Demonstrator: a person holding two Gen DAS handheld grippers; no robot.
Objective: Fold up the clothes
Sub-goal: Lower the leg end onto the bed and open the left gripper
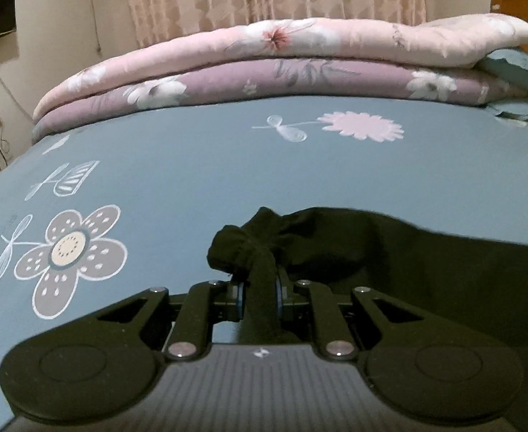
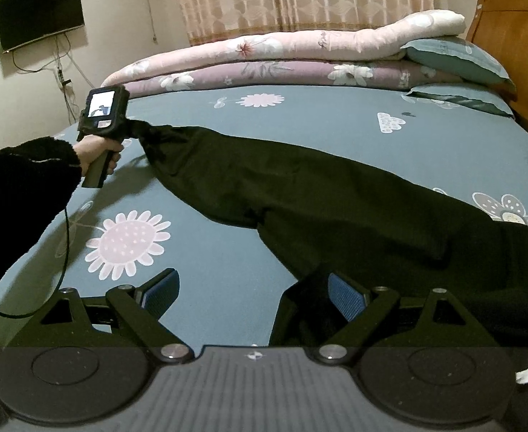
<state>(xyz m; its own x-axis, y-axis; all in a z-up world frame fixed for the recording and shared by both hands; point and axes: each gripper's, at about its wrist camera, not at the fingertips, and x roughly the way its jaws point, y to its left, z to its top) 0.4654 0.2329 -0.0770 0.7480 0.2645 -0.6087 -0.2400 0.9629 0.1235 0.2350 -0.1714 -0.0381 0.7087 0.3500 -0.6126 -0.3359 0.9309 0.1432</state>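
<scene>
Because I want the black garment drawn out straight before any fold, I have one end of it bunched and pinched between the pads of my left gripper, whose jaws are nearly together on the cloth. In my right wrist view that end hangs lifted off the bed sheet, pulled toward the left side of the bed, while the rest trails down and lies on the blue flowered sheet. It looks like a pair of trousers, though I cannot be sure; what seems a second leg branches off toward the near edge.

The long axis runs on a diagonal across the bed, from the raised, gathered end at the far left down to the wide, heaped part at the near right. The narrow end points toward the wall with the television.

My right gripper stands with its jaws wide apart, holding nothing. Its right pad sits against a fold of the black cloth, and the left pad is over bare sheet. I judge it is placed there to take the near portion, so both ends can be tensioned.

Beyond the garment, the folded quilts lie stacked along the far side, well apart from it, with pillows by the wooden headboard.
</scene>
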